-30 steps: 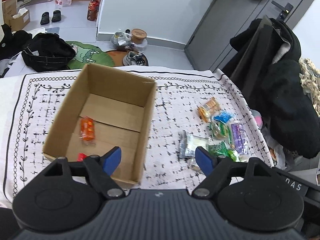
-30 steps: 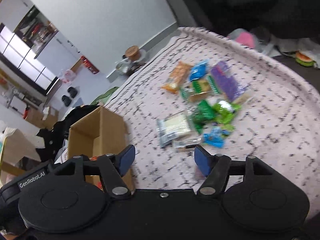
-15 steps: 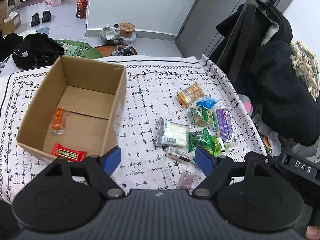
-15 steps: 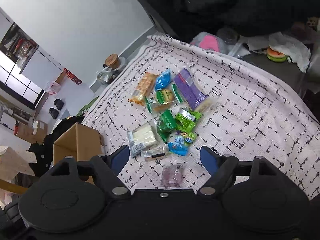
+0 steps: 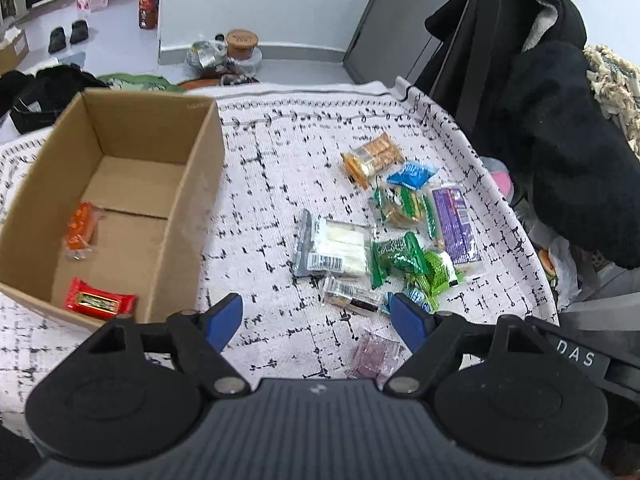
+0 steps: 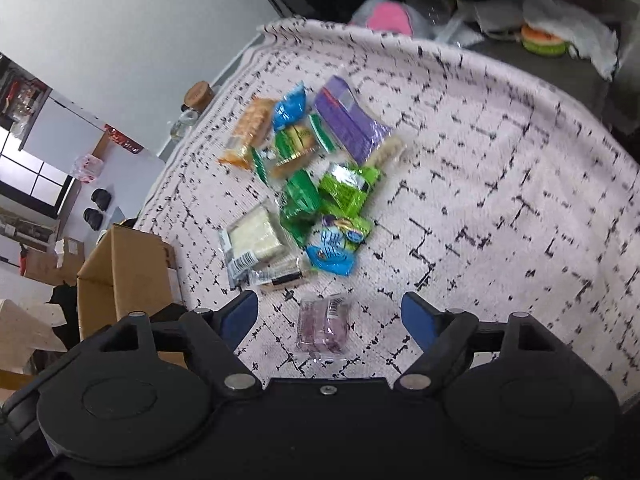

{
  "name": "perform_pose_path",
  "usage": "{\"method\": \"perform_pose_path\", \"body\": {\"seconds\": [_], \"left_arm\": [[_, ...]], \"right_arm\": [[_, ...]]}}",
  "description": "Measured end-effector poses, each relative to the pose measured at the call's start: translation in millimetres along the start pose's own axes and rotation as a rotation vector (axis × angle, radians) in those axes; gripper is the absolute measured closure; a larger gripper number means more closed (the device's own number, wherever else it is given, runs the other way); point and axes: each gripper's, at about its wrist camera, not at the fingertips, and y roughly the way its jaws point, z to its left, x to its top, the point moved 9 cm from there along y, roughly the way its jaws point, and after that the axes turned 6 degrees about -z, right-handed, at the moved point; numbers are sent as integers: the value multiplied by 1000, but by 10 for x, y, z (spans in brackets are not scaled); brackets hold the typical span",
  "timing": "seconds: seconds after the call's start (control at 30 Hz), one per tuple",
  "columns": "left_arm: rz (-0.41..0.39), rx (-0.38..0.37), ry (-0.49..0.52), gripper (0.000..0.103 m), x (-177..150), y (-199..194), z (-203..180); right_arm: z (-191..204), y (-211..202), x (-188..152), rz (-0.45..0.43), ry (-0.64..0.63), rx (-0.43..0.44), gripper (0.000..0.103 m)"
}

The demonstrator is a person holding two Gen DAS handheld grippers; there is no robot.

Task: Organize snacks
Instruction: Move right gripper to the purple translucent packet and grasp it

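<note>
Left gripper [image 5: 316, 316]: jaws spread wide, nothing between the blue pads [image 5: 224, 318]. It hangs above the patterned cloth [image 5: 280, 184], just clear of the box corner.

Right gripper [image 6: 330, 316]: jaws likewise spread, holding nothing. Directly ahead of it, between the two pads, lies a clear pack of purple sweets [image 6: 323, 326], flat on the cloth; the pads do not touch it. The same pack shows at 5 o'clock in the left wrist view, partly behind the right-hand pad.

Cardboard box [image 5: 192, 216]: open top, at 9 o'clock in the left wrist view. Inside: an orange packet [image 5: 80, 230] toward the left wall and a red bar [image 5: 100, 300] near the closest wall.

Snack pile, at 3 o'clock from the box, well apart from it:
- white wafer pack [image 5: 334, 250] with barcode, nearest the box
- small clear bar [image 5: 352, 300] just below it
- dark green packet [image 5: 394, 258] and light green packet [image 5: 438, 270], touching
- blue-and-green packet [image 6: 334, 248], at the near edge of the pile
- purple packet [image 5: 454, 226] at the right side
- green-edged biscuit pack [image 5: 400, 206], blue packet [image 5: 412, 174], orange cracker pack [image 5: 372, 156] at 12 o'clock of the pile

Black coat [image 5: 568, 152] hangs beyond the cloth at 2 o'clock.
</note>
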Motion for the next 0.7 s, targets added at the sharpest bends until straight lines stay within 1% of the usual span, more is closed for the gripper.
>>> {"method": "perform_pose_path", "body": {"seconds": [0.07,0.13,0.2,0.3,0.47,0.6,0.7], "left_arm": [[10,-7,1,23,-24,68,7],[17,5,-6,23,-41,140,33],[22,8,-22,23,-58,203,59],[34,7,-42,23,-94,292,92],[43,4,-88,23,-120,392,159],[55,-11,-102,23,-132,448,164],[63,-21,-111,23,-135,491,165]], "right_arm": [[-19,48,-24,-2,17,-6,27],[-50,79,-35,-12,24,-18,28],[-68,125,-50,-6,35,-20,31],[-95,205,-84,15,41,-39,34],[-51,323,-171,52,33,-36,39],[7,442,-229,72,26,-39,40],[19,553,-254,74,34,-58,43]]}}
